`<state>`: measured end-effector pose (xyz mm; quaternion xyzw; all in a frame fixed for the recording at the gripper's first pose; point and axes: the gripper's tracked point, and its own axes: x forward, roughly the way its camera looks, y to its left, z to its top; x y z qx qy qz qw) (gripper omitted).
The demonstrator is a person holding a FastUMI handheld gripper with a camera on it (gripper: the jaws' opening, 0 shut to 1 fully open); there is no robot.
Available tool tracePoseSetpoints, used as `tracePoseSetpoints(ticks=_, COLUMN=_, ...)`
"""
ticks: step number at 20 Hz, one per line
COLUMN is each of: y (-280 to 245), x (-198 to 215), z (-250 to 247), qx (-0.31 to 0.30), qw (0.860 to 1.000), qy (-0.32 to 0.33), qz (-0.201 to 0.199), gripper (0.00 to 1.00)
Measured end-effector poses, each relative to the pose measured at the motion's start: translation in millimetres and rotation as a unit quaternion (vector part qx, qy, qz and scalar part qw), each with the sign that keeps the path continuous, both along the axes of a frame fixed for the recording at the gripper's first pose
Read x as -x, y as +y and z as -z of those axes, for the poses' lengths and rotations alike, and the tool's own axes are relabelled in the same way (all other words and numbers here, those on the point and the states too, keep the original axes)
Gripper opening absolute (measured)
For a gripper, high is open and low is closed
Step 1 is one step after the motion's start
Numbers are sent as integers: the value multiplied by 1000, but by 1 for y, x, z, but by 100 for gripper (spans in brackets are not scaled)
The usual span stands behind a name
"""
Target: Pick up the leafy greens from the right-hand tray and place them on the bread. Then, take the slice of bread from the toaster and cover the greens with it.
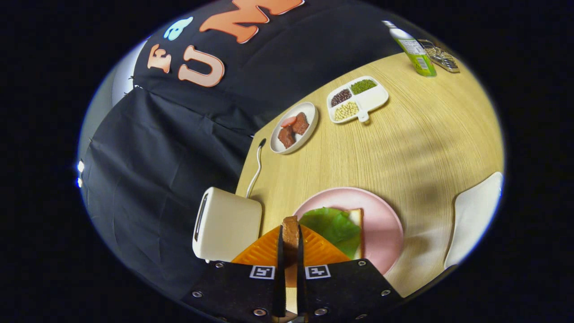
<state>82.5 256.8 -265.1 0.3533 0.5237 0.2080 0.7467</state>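
Observation:
My gripper (290,244) is shut on a slice of toasted bread (290,233), held edge-on between the two orange fingers (262,251). Just ahead and to the right lies a pink plate (381,215) carrying a bread slice (357,220) with leafy greens (334,226) on top. The cream toaster (226,224) stands to the left of my fingers, its slot facing away from the plate, its cord trailing toward the table's far edge. The held slice hovers between toaster and plate, above the table.
A white tray (475,215) sits to the right of the pink plate. Farther off are a small white plate with meat pieces (294,127), a divided dish of beans (357,99), a green bottle (415,51) and a metal rack (441,56). Wooden tabletop (417,143) lies between.

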Motion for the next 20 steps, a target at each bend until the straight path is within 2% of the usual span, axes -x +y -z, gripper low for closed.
tracePoseSetpoints(ticks=8, y=-18, x=-1, z=24, qx=45, qw=999, qy=-30, qz=-5, gripper=10)
tracePoseSetpoints(ticks=10, y=-25, x=0, z=31, qx=64, qw=997, qy=-40, qz=-7, gripper=13)
tracePoseSetpoints(ticks=15, y=-48, x=-4, z=41, qx=130, qw=988, qy=-86, qz=-3, gripper=38)
tracePoseSetpoints(ticks=20, y=-69, x=-19, z=6, qx=163, qw=972, qy=-165, qz=26, gripper=57)
